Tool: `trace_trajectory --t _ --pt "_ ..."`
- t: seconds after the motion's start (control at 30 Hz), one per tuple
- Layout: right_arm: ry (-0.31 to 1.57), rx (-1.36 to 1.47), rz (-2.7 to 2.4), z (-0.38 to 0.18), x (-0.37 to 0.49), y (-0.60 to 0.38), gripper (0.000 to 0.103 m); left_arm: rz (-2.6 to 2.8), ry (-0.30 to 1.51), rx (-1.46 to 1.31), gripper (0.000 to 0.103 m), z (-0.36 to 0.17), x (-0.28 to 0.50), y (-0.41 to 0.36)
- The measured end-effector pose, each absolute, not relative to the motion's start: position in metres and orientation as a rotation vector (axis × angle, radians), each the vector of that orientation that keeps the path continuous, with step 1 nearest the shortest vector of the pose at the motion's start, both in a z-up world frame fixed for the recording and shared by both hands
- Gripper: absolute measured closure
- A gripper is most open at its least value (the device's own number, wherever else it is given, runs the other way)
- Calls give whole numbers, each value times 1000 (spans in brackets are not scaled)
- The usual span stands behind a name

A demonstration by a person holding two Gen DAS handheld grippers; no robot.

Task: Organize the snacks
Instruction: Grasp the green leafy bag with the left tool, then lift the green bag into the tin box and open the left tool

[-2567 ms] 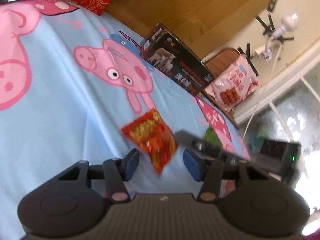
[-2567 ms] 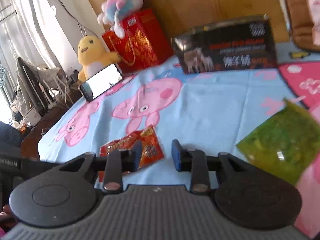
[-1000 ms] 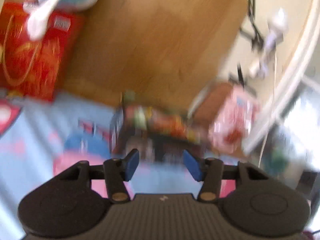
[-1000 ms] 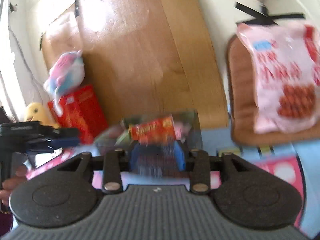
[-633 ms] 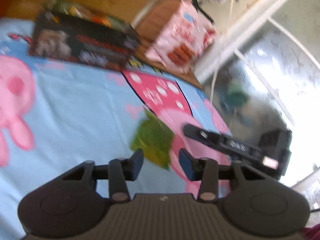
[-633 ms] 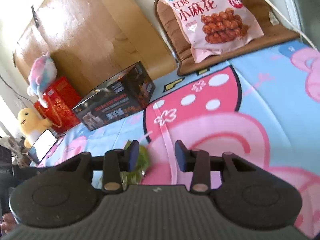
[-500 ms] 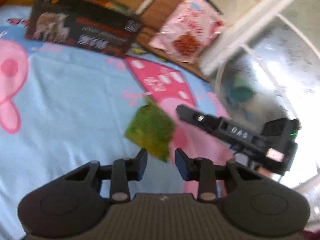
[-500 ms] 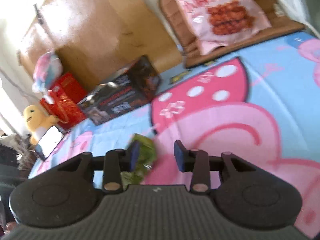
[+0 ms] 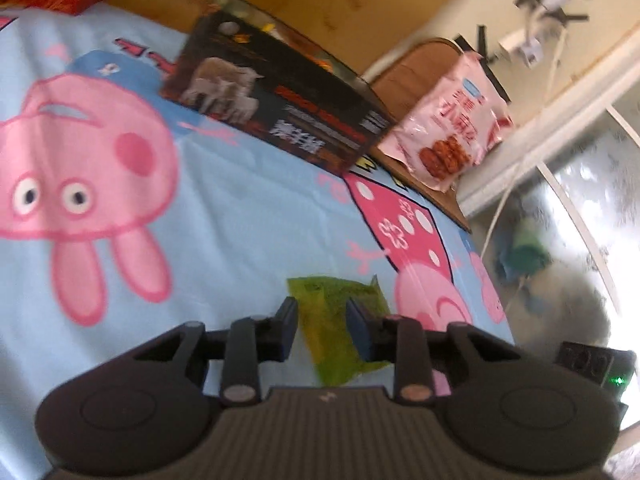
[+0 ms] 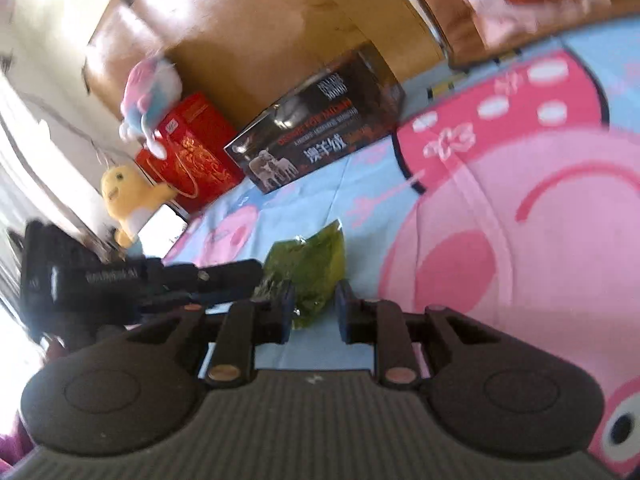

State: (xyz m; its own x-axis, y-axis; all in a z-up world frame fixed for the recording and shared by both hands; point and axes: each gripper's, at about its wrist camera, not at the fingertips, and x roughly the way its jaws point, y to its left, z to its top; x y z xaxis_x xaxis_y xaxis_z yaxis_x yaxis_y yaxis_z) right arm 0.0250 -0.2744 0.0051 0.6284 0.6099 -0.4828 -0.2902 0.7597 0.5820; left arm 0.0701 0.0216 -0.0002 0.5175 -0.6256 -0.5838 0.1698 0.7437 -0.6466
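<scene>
Green snack packet (image 9: 340, 320) noted directly ahead of left claw (image 9: 322, 330), fingers apart and straddling its near end, nothing gripped; flat on cartoon-print blanket (image 9: 240, 216), long axis running away from claw. Right claw (image 10: 314, 308) likewise parted and empty, packet (image 10: 310, 264) just beyond; neither clearly nearer. Dark box (image 9: 280, 100) well apart, further back.

The green snack packet (image 9: 340, 320) at lower centre is crinkled, glossy plastic film, lying on a soft, matt printed cloth blanket (image 9: 240, 220). The black box (image 9: 280, 108) in the upper middle looks like glossy printed cardboard, and the panel (image 10: 248, 32) behind it is smooth varnished wood that catches the light. The left gripper (image 9: 322, 326) has matt black plastic arms, its body ribbed at the bottom of the frame.
</scene>
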Motion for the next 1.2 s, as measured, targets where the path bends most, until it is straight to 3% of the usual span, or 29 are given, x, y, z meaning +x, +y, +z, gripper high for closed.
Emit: trace_trajectory --t 0.23,0.4,0.63,0.67,0.7,0.87,1.0,1.07,1.2 --pt "697 399 562 16 19 -267 62 -572 884 -598 76 4 68 37" --pt "757 517 570 6 27 -281 62 -643 934 -616 69 -1 78 31" --pt "786 614 586 -4 50 -285 67 -713 986 -624 75 -14 80 10" --pt "784 594 588 -3 53 -279 71 -706 977 -616 76 -14 79 8" --pt "797 579 587 -2 55 -274 86 -705 969 -604 75 -13 78 8" --pt "822 622 624 -7 57 -271 86 -692 964 -617 74 -13 79 18" --pt "870 809 677 -15 66 -284 86 -705 967 -685 80 -23 81 31" --pt "896 883 705 -19 71 -286 85 -700 973 -722 90 -29 81 37" --pt "902 759 650 -14 69 -270 85 -704 975 -732 95 -35 83 43"
